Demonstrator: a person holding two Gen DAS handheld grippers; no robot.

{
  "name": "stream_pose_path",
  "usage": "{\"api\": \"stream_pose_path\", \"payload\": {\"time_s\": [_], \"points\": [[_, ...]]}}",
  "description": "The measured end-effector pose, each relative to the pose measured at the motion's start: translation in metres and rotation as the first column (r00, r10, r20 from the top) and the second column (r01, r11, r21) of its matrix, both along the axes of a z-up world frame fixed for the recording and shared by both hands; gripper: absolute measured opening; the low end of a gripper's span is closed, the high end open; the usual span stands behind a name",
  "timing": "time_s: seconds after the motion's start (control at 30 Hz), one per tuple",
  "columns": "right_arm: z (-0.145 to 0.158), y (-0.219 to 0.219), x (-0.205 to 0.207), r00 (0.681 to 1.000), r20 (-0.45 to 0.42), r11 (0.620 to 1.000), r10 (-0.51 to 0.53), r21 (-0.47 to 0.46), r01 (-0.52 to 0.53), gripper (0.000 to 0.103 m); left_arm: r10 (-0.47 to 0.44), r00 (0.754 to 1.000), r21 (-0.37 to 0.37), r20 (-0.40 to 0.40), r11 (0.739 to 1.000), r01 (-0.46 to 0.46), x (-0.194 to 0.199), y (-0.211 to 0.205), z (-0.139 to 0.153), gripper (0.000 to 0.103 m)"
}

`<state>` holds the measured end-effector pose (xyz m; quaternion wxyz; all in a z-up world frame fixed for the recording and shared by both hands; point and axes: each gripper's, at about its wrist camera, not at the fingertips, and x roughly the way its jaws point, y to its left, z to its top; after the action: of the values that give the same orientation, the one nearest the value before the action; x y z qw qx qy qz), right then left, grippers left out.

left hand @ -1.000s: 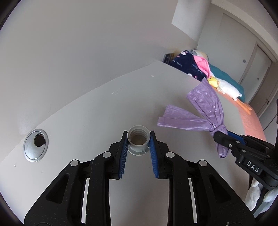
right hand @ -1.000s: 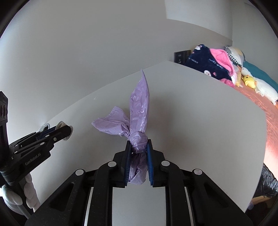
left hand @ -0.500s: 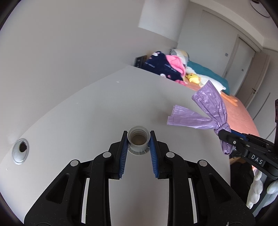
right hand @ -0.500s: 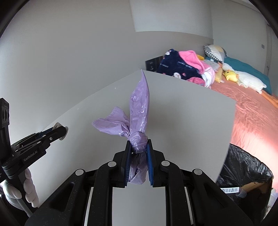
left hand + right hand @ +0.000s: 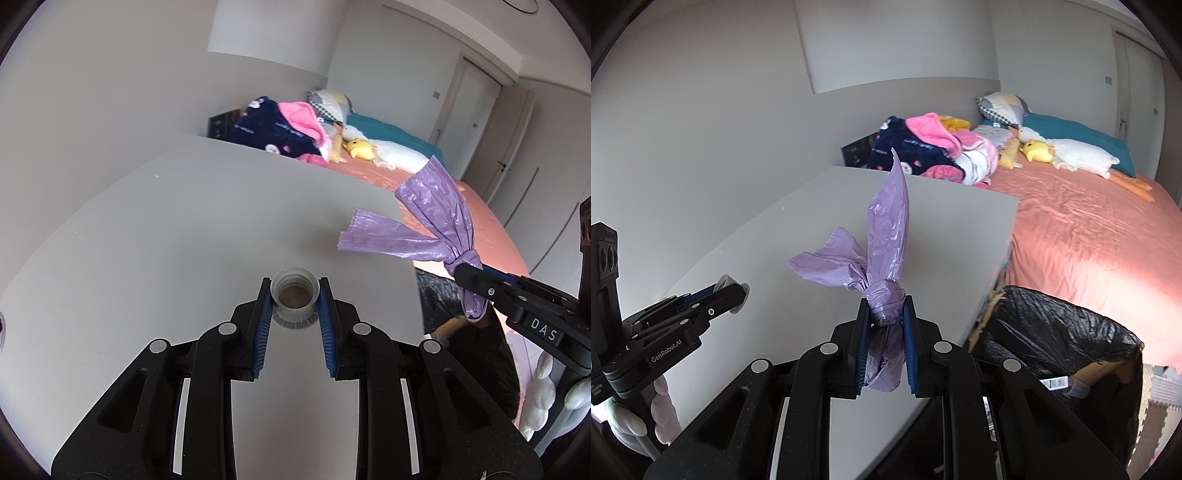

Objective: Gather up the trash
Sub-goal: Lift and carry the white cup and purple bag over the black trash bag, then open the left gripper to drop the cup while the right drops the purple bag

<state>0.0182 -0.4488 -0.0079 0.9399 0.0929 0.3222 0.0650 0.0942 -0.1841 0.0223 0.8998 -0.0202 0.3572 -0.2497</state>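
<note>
Left side first: my left gripper (image 5: 294, 309) is clenched on a grey bottle cap (image 5: 294, 297), blue pads pressing its sides, open mouth of the cap facing the camera. It hangs above the white table (image 5: 184, 236), not resting on it. From the right wrist view the same gripper (image 5: 733, 291) sits off to my left, a white-gloved hand (image 5: 661, 410) under its handle.

Centre: my right gripper (image 5: 885, 334) is clamped on a knotted purple plastic bag (image 5: 882, 254), pads squeezing just below the knot, two loose tails fanning upward. It is also held in the air above the table.

Right: a bin lined with a black trash bag (image 5: 1052, 332) stands on the floor just past the table's right edge, mouth open. A pink-covered bed (image 5: 1089, 229) lies beyond it, with bedding and plush toys piled at the head.

Progress, as I judge it: both pieces are picked up, neither is dropped yet. The tabletop in view carries no other litter. What is left is carrying each piece over the bin mouth and letting go.

Room to move: the table's right edge and near corner lie between my grippers and the bin; the purple bag sits closer to it than the cap. The air over the bin looks clear, and the bed is well apart from it. The two grippers are near each other, so I would drop one piece at a time
</note>
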Motion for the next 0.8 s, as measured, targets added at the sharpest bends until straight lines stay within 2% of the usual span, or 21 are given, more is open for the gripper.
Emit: {"api": "stream_pose_path", "payload": {"time_s": [0.33,0.8], "points": [[0.000,-0.050,-0.021,0.995,0.011,0.995,-0.099,0.029,0.099,0.018,-0.114,0.994,-0.020,0.002,0.993,0.114,-0.004,-0.053,0.006,0.024],[-0.004,-0.104,-0.047,0.979,0.010,0.976,-0.206,0.071,0.205,0.018,-0.264,0.965,-0.006,-0.007,0.965,0.264,-0.022,-0.116,0.005,0.024]]}}
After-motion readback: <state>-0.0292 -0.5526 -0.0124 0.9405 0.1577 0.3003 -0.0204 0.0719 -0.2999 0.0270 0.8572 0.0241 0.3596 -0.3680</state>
